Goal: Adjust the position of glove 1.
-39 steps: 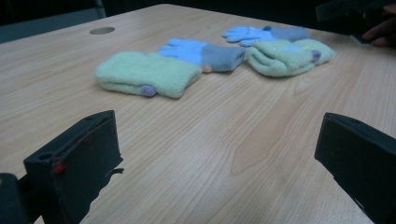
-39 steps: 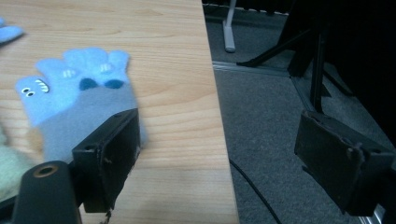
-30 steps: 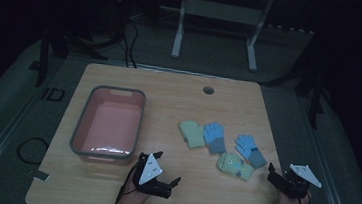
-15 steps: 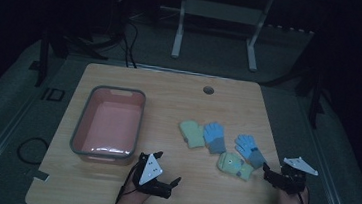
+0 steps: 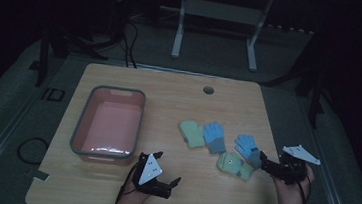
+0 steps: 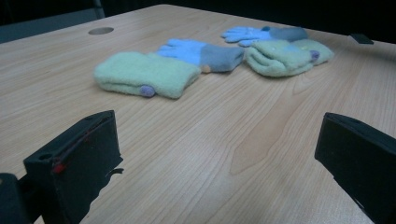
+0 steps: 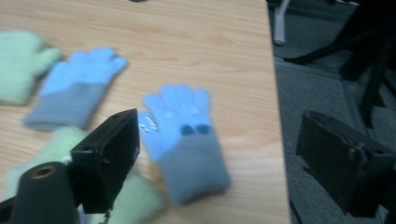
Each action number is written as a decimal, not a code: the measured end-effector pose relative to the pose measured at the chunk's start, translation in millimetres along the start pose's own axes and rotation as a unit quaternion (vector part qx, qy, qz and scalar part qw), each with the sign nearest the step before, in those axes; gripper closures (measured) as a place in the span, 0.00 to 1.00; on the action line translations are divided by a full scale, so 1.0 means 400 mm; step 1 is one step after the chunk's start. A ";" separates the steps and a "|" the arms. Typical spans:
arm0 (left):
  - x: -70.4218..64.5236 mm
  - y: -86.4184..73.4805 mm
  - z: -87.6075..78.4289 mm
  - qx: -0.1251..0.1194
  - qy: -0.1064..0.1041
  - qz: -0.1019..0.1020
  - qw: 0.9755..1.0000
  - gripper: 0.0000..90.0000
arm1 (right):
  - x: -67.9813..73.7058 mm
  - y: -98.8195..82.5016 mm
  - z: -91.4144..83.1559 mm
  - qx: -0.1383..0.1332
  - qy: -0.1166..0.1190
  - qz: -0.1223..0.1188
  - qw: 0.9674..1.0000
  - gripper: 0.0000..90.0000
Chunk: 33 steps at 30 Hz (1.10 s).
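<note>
Shifted leftward since a second ago: right tool (image 5: 269, 167), off the table's right edge then, now up against the nearer blue glove (image 5: 248, 147), jaws spread wide, nothing between them. Seen from the right gripper view, same blue glove (image 7: 183, 135) lying flat, fingers pointing away, grey cuff toward the camera, one black jaw just at its left side, the other out past the table edge over the floor (image 7: 327, 84). Lies near the table's right front, cuff just beside a folded green mitten (image 5: 233, 166), whether touching cannot be told. Farther left, second blue glove (image 5: 215, 137) with grey cuff, flat, right beside another green mitten (image 5: 192, 133); from the left gripper view, that green mitten (image 6: 144, 74) closest, small purple dot on its near edge, blue glove (image 6: 201, 51) touching behind it, folded green mitten (image 6: 285, 55) and far blue glove (image 6: 261, 33) beyond. Left tool (image 5: 163, 185) unmoved, resting low at the table's (image 5: 170, 86) front edge, grey three-cornered plate on top, jaws parted wide over bare wood, holding nothing, well apart from the gloves. Pink tub (image 5: 138, 113) with grey rim on the table's left half, just beyond the left tool. Round grommet hole (image 5: 208, 90) near the far edge.
</note>
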<state>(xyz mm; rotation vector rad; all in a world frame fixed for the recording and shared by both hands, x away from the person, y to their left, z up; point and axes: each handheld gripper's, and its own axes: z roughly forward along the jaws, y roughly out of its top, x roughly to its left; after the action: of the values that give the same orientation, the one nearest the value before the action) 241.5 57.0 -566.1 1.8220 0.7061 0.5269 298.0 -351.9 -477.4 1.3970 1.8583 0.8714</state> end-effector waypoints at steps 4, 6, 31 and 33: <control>0.000 0.000 0.000 0.000 0.000 0.001 1.000 0.00 | 0.020 0.022 -0.010 -0.008 0.028 0.005 1.000 0.27; 0.000 0.000 0.000 0.000 0.000 0.001 1.000 0.00 | 0.035 0.036 -0.015 -0.015 0.035 0.000 0.999 0.27; 0.000 0.000 -0.001 -0.002 -0.006 0.002 1.000 0.00 | 0.150 0.145 0.069 0.004 0.127 -0.045 0.991 0.14; -0.001 0.000 -0.001 -0.002 -0.005 0.003 1.000 0.00 | 0.159 0.150 0.079 0.007 0.135 -0.048 0.990 0.14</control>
<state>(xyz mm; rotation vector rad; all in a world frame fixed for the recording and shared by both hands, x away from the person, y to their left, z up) 240.9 57.0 -566.0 1.8235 0.6923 0.5222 341.7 -273.7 -453.1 1.2341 2.1181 1.0415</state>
